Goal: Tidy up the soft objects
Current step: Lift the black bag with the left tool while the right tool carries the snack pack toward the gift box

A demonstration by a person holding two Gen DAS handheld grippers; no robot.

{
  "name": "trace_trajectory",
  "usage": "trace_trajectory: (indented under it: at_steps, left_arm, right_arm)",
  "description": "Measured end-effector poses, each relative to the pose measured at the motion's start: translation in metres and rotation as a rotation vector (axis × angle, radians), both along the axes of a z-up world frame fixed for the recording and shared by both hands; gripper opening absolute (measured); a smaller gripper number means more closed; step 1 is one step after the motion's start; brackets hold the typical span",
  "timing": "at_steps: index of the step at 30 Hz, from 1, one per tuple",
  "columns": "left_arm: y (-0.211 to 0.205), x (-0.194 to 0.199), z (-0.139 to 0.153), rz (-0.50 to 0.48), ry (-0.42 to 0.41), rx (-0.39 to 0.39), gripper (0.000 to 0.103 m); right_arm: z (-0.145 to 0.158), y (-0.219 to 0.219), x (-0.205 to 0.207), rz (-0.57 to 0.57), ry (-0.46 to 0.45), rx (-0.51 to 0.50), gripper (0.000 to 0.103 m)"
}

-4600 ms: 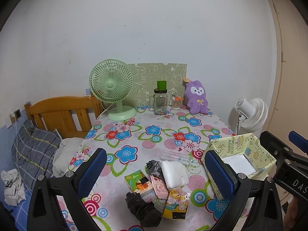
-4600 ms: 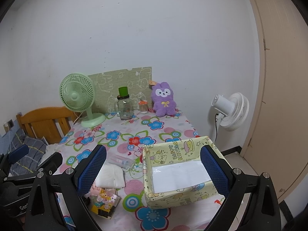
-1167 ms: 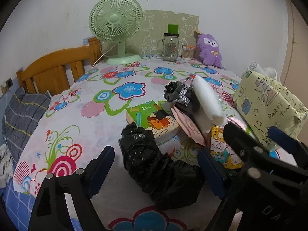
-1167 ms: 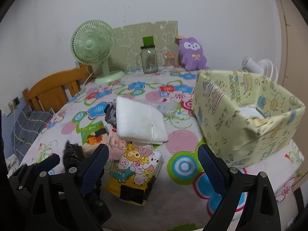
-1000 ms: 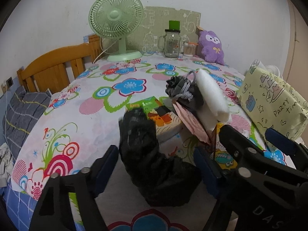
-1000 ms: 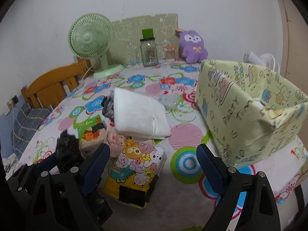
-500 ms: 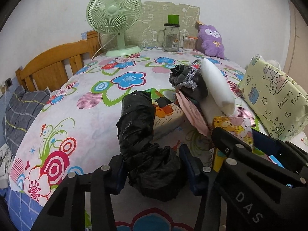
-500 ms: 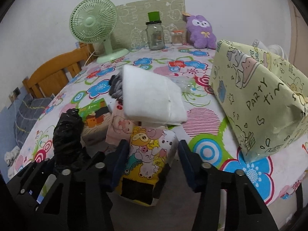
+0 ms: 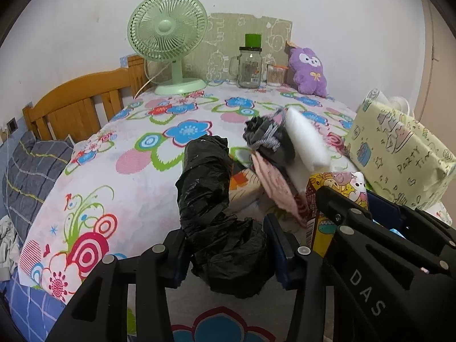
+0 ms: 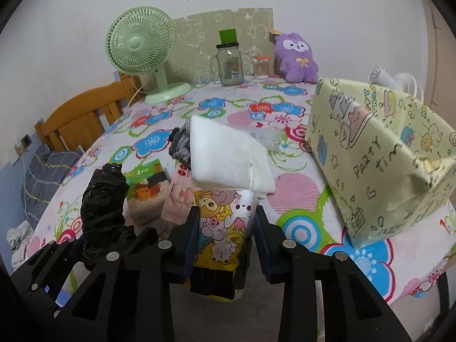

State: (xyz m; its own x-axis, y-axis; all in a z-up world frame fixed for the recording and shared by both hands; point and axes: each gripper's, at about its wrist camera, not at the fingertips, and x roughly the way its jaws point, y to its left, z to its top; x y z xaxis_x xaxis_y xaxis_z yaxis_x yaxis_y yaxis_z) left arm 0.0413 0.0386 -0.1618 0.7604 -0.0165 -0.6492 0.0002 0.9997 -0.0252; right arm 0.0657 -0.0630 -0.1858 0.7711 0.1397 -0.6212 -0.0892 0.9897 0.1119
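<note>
Yellow cartoon-print storage box [image 10: 379,154] at the right, nothing visibly packed yet. White folded cloth [image 10: 228,156] and grey sock bundle [image 9: 268,139] untouched on the pile. Left gripper [image 9: 228,252] closing, pressed on black crumpled plastic bag [image 9: 211,199]; right gripper [image 10: 225,232] closing on yellow cartoon tissue pack [image 10: 222,222].

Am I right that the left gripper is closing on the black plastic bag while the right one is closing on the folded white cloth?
Not quite. The left gripper is closing on the black plastic bag, but the right gripper is closing on the cartoon-printed pack, not the folded white cloth, which lies on top of the pack. The right wrist view shows it.
</note>
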Motion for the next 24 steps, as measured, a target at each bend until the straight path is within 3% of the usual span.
trace_trajectory:
  at_steps: [24]
  left_arm:
    - [-0.016, -0.004, 0.072, -0.014, -0.107, -0.011, 0.048]
  right_arm:
    - [0.076, -0.017, -0.015, -0.026, -0.115, -0.015, 0.039]
